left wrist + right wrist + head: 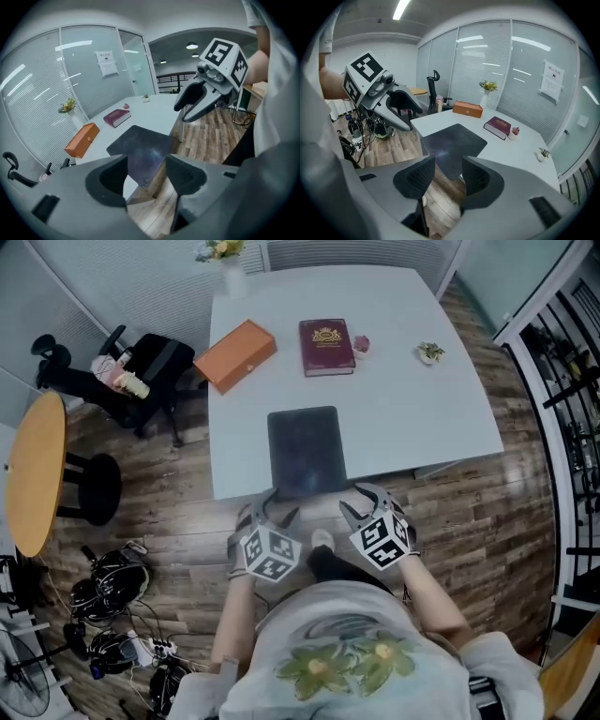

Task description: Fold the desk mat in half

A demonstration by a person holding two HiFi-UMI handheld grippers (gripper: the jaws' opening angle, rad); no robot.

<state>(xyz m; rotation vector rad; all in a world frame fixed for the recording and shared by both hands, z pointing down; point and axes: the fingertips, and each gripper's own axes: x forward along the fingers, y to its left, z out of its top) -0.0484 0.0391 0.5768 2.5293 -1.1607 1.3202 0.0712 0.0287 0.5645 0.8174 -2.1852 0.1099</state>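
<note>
Orange box (234,354) sits at the left of the white bench (422,418), well apart from the work and no obstruction.

Left tongs (276,515) hang just short of the bench's near edge. The jaws stand apart with nothing between them, and they aim at the mat's near left corner.

Desk mat (306,450), dark and rectangular, lies flat and unfolded in the middle of the near half of the bench. Its short near edge sits at the bench's edge and seems to overhang it a little. A maroon book (326,346) lies beyond its far edge, apart from it.

Right tongs (364,502) are level with the left pair, also parted and empty, and face the near right corner.

Assessment: the fold is not begun, and the step in hand is the approach to the near edge. The next move calls for each pair to close on its own corner, which the overhang should make easier. Both must then lift together and carry that edge over to the far one. Uneven lifting would likely skew the fold.
</note>
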